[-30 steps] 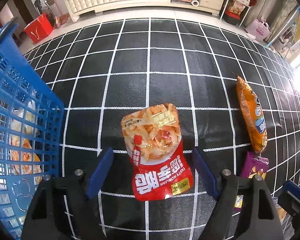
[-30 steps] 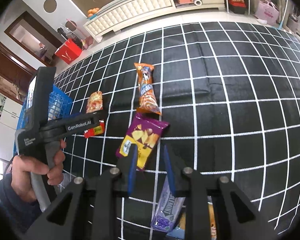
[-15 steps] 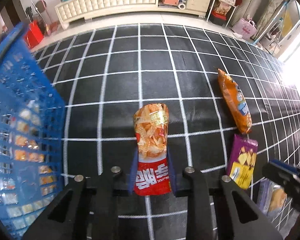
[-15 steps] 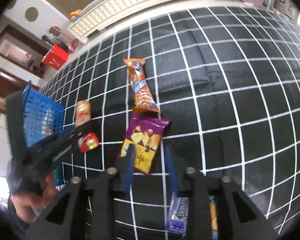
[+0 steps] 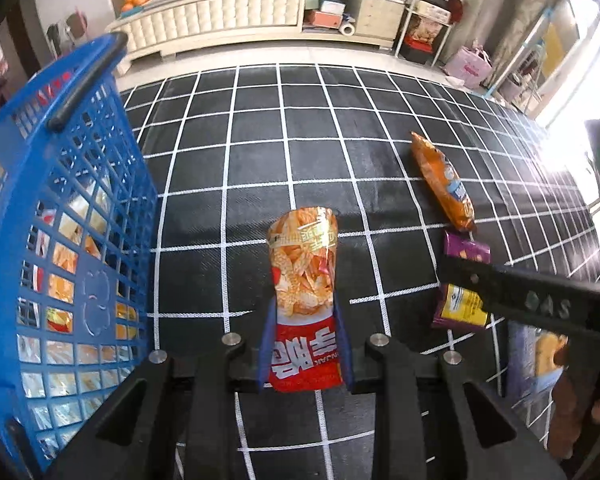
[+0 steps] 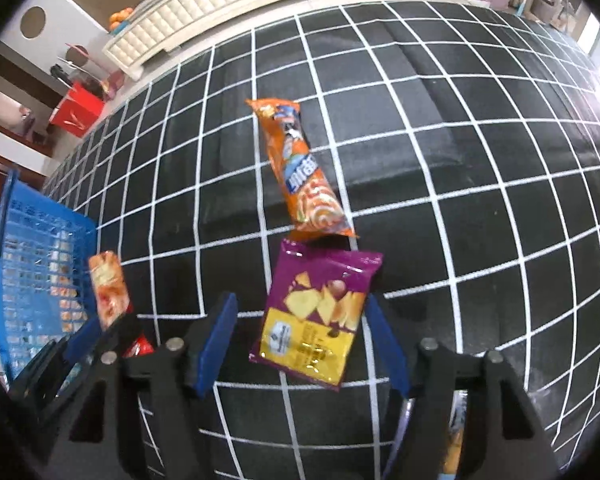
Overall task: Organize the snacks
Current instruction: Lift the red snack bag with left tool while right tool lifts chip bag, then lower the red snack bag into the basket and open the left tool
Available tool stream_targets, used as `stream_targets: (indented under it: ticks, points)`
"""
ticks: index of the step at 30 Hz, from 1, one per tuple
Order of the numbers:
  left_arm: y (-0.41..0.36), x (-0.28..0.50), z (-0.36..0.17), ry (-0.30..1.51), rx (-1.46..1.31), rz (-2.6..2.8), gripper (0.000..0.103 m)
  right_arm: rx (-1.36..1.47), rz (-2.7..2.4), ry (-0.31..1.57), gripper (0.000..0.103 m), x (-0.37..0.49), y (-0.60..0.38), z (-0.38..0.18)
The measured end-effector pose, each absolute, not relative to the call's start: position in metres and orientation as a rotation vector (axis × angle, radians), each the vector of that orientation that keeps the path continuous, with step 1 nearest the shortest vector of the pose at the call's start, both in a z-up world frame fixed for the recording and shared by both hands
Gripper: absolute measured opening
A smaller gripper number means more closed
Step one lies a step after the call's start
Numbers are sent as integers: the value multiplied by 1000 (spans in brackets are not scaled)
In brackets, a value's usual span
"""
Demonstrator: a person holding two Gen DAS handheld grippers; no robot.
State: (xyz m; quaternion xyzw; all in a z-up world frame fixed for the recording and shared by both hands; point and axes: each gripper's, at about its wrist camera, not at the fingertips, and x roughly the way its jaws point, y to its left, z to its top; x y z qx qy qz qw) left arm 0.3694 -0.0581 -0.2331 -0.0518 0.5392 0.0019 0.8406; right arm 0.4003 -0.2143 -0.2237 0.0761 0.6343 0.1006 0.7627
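My left gripper (image 5: 305, 344) is shut on the lower end of a red and orange snack pouch (image 5: 304, 268), held off the black grid mat (image 5: 300, 120) beside the blue basket (image 5: 60, 240). The basket holds several snack packs. In the right wrist view the same pouch (image 6: 108, 292) hangs next to the basket (image 6: 36, 272). My right gripper (image 6: 300, 344) points down over a purple chip bag (image 6: 320, 312). Its jaws are opening and stand wide on either side of the bag without touching it. Just beyond the purple bag an orange snack bag (image 6: 300, 176) lies flat.
A cream cabinet (image 5: 228, 20) runs along the far wall, with a red bag (image 6: 78, 114) and a pink bag (image 5: 470, 66) on the floor nearby. More packets (image 5: 540, 352) lie on the mat beneath my right gripper.
My left gripper closed on the red pouch and carried it up toward the basket. My right gripper's jaws spread wide as it came down over the purple bag.
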Motion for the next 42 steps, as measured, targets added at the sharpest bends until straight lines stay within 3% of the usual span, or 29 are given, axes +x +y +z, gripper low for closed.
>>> stream_targets:
  ticks: [9, 13, 20, 32, 42]
  points:
    - [-64, 369, -244, 1137, -97, -27, 24, -98, 123, 1322, 72, 382, -178, -226]
    - [-66, 364, -250, 1137, -62, -28, 24, -116, 151, 1299, 55, 374, -176, -222]
    - [-68, 352, -240, 1113, -50, -69, 24, -89, 195, 1278, 55, 343, -176, -208]
    - [-77, 321, -179, 1004, 2, -80, 24, -81, 271, 1120, 55, 294, -168, -115]
    - [-44, 288, -132, 940, -33, -72, 24, -74, 360, 1035, 55, 280, -138, -74]
